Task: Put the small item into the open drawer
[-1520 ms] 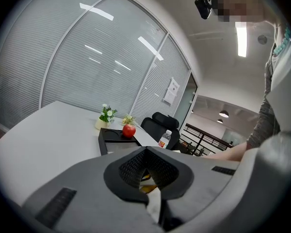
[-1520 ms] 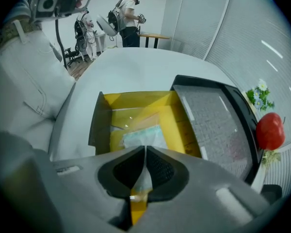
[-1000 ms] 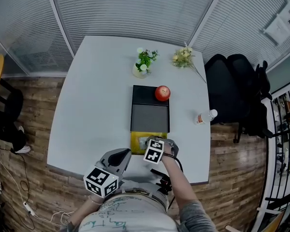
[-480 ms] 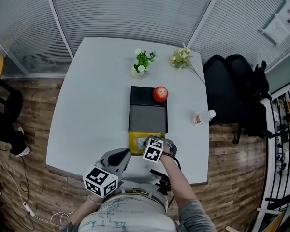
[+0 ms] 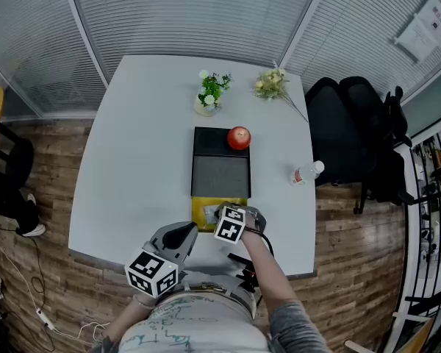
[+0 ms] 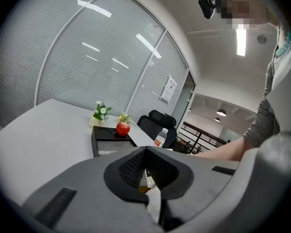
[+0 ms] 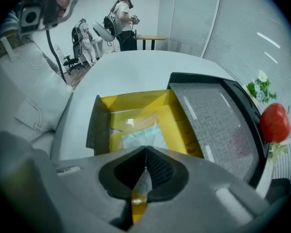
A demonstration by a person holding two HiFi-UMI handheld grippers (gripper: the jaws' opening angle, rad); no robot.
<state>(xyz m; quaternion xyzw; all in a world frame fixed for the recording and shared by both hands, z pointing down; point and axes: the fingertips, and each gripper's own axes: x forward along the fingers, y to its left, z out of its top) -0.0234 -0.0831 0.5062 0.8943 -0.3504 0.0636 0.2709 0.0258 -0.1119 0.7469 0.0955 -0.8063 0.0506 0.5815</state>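
Nearly finished: small packet (image 7: 139, 136) clamped between shut fingers of right gripper (image 7: 145, 150), hung just inside open yellow drawer (image 7: 183, 125), unreleased. Remained only to let go. Left gripper (image 6: 146, 152) fingers together, empty.

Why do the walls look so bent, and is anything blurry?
Head view: wide lens bows the blinds and table edges; evenly lit, sharp. Left gripper view: black round border, light streaks on the glass wall. Right gripper view: apple stretched near the rim, packet and yellow drawer clear, hand-held gripper itself soft.
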